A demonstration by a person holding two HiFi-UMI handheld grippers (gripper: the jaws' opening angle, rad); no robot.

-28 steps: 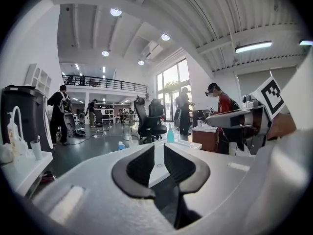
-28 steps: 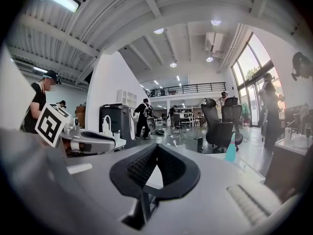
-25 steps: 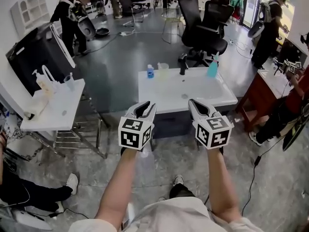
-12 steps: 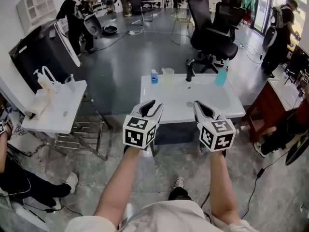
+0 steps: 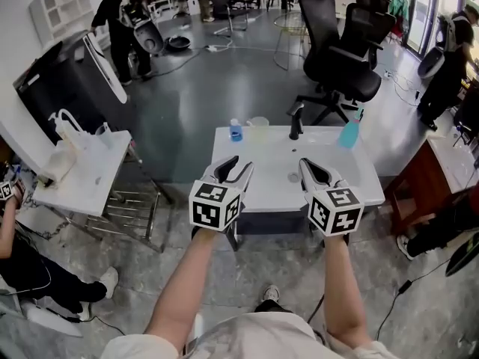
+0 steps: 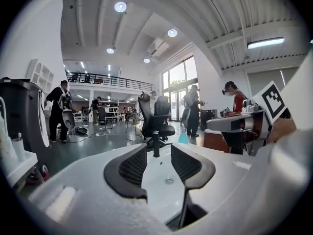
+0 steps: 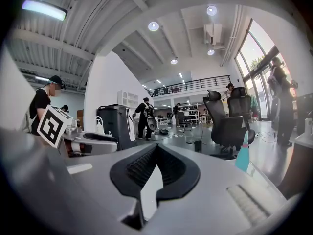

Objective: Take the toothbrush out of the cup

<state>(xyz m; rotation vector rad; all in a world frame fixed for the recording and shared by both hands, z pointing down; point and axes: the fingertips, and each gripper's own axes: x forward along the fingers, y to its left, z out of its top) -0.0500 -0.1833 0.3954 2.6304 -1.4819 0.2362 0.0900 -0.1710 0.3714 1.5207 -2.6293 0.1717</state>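
Observation:
A pale translucent cup (image 5: 258, 126) stands at the back edge of the white sink top (image 5: 352, 178), between a small blue bottle (image 5: 235, 131) and the black faucet (image 5: 296, 122). The cup is too small to make out a toothbrush in it. My left gripper (image 5: 232, 169) hovers over the sink's front left; its jaws are opening and nothing is between them. In the left gripper view the left gripper (image 6: 159, 148) points at the faucet (image 6: 156, 146). My right gripper (image 5: 308, 167) is level with it at the front right, shut and empty, and its tips meet in the right gripper view (image 7: 156, 146).
A teal bottle (image 5: 349, 133) stands at the sink's back right. A white side table (image 5: 82, 170) with bottles stands to the left, a dark wooden table (image 5: 419, 193) to the right. Black office chairs (image 5: 352, 43) and several people are farther back. A person sits at the far left (image 5: 15, 260).
Both grippers and my view have come closer to the sink, so their tips now overlap its front part. The left jaws stand wider apart than before.

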